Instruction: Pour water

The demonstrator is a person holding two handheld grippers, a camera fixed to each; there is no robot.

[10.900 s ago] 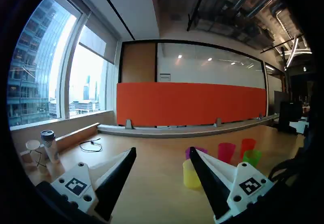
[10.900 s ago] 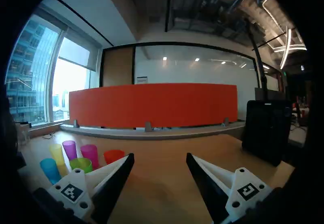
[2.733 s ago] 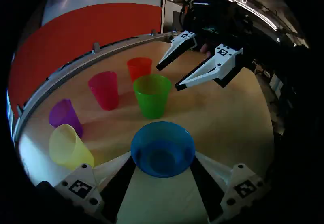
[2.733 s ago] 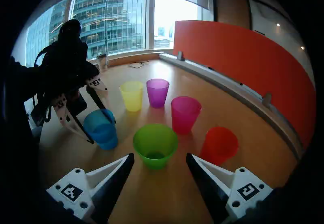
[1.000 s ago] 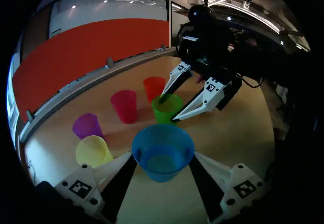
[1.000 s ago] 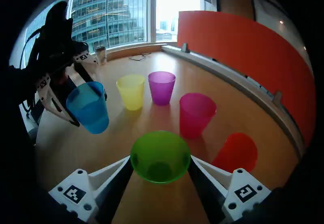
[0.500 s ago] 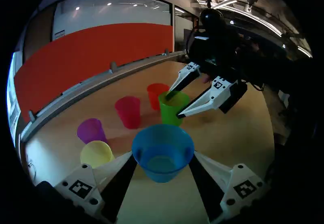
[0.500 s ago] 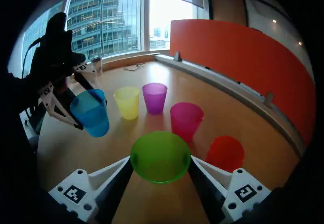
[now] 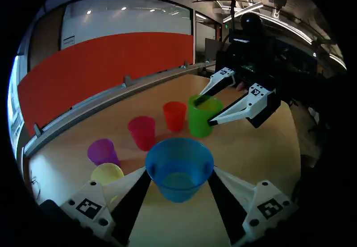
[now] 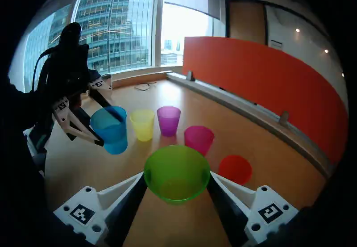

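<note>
- Grips a blue cup in the left gripper, both fingers pressing its sides, jaws parted to about the cup's lower width.
- Clamps a green cup the same way in the right gripper, 1 finger on each side, jaws equally part-open.
- Holds both cups upright, mouths up, each just in front of its own camera.
- Places the green cup, in the left gripper view, farther off and just beside a red cup, pinched between 2 white fingers with dark inner edges.
- Places the blue cup, in the right gripper view, at the left, just beside a yellow cup.
- Leaves 4 cups standing on the smooth wooden table: yellow, purple cup, pink cup and red, in a curved row between the 2 held ones.
- Looks like translucent plastic throughout: smooth, tapered, round-rimmed.
- Cannot tell how much water sits in either held cup.
- Backs the table with a long orange partition and tall windows.
</note>
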